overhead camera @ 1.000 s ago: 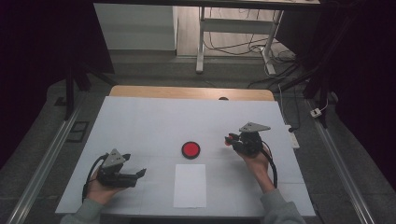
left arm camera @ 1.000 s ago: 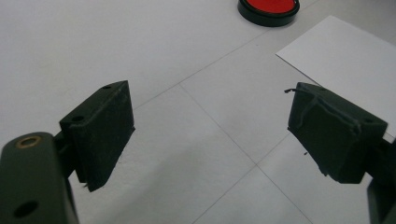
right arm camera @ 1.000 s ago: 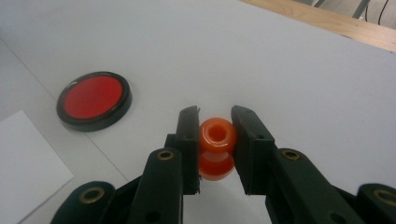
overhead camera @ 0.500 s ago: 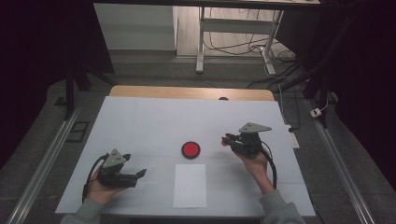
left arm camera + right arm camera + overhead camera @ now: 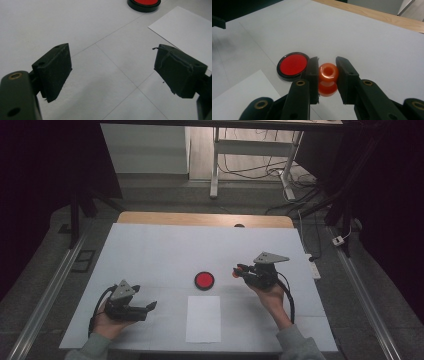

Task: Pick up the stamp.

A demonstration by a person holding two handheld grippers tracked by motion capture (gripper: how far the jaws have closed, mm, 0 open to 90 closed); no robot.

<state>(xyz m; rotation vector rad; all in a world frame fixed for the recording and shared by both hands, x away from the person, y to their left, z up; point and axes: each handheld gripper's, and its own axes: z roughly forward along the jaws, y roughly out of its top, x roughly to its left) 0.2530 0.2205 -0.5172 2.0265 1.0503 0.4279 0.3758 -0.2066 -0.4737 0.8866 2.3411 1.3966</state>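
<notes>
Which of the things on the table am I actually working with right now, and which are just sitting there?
In the job:
right gripper, clamped on the orange bead
red disc, just beside it

Lying about:
white sheet
left gripper, open, holding nothing

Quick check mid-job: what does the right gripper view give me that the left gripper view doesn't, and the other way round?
Right gripper view: the right gripper shut on an orange bead, held just above its reflection on the table, with the wooden table edge at the far side.
Left gripper view: the left gripper with its jaws wide apart and nothing between them, low over bare white table.
Both: the red disc with the black rim and a corner of the white paper sheet.
</notes>
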